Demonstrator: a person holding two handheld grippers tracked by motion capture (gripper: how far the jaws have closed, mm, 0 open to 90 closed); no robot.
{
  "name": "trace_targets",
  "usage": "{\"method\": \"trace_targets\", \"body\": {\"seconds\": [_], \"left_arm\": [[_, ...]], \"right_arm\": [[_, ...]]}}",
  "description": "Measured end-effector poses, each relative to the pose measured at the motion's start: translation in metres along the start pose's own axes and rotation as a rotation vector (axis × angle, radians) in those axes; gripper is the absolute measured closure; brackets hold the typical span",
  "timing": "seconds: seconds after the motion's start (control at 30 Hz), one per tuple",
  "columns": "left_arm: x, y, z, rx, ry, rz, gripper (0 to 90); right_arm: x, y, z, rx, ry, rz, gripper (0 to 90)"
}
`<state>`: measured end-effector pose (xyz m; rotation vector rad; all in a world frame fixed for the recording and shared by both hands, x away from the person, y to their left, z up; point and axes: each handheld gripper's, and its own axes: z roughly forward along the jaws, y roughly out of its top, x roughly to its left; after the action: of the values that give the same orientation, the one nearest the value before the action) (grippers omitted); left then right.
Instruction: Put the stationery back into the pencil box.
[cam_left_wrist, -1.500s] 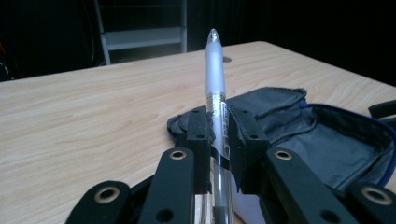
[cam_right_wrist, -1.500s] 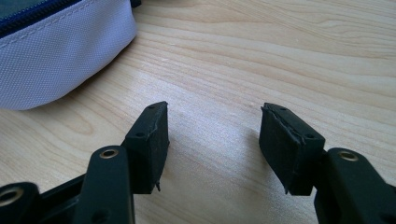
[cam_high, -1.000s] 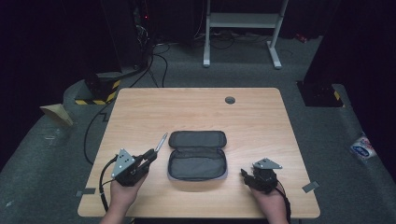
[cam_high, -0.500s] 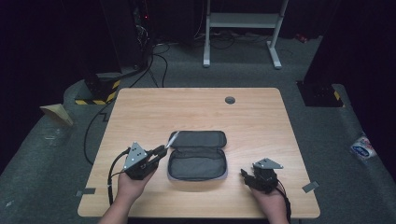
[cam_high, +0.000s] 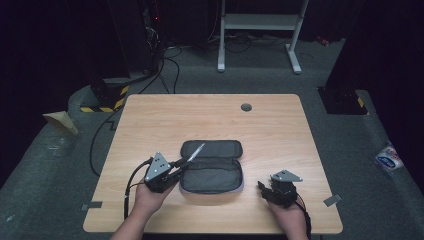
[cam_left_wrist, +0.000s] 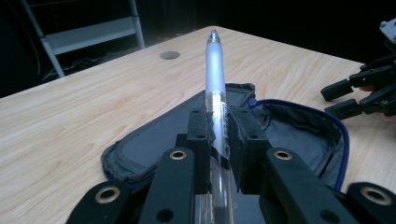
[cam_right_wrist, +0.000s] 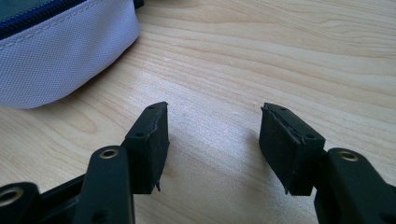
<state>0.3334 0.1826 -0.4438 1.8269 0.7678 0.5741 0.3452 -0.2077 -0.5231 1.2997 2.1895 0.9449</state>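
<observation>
In the high view, an open pencil case lies at the near middle of the table. The left gripper, at 9 o'clock of the case, is clamped on a pen whose long axis runs toward 1 o'clock, tip over the case's far flap. The right gripper rests at 4 o'clock of the case, well apart from it. The pen is picked up and carried over the case; laying it inside and letting go seem left, and perhaps zipping up.

In the left gripper view, the pads press the clear barrel of the pen, which points straight away at 12 o'clock, tip raised above the case.

In the right gripper view, the jaws stand apart with nothing between them, bare table beneath, the case's grey corner at 10 o'clock.
</observation>
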Motion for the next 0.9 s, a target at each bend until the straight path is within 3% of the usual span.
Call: {"method": "trace_targets", "body": {"seconds": [0.53,0.77,0.9], "left_arm": [[-0.002,0.013,0.027,0.036,-0.074,0.021,79.1],[-0.007,0.02,0.042,0.051,-0.128,0.038,79.1],[-0.011,0.019,0.054,0.092,-0.166,0.06,79.1]], "right_arm": [[0.001,0.0,-0.001,0.003,-0.001,0.006,42.2],[0.001,0.0,-0.001,0.003,-0.002,0.008,42.3],[0.001,-0.001,-0.001,0.003,-0.001,0.008,42.4]]}}
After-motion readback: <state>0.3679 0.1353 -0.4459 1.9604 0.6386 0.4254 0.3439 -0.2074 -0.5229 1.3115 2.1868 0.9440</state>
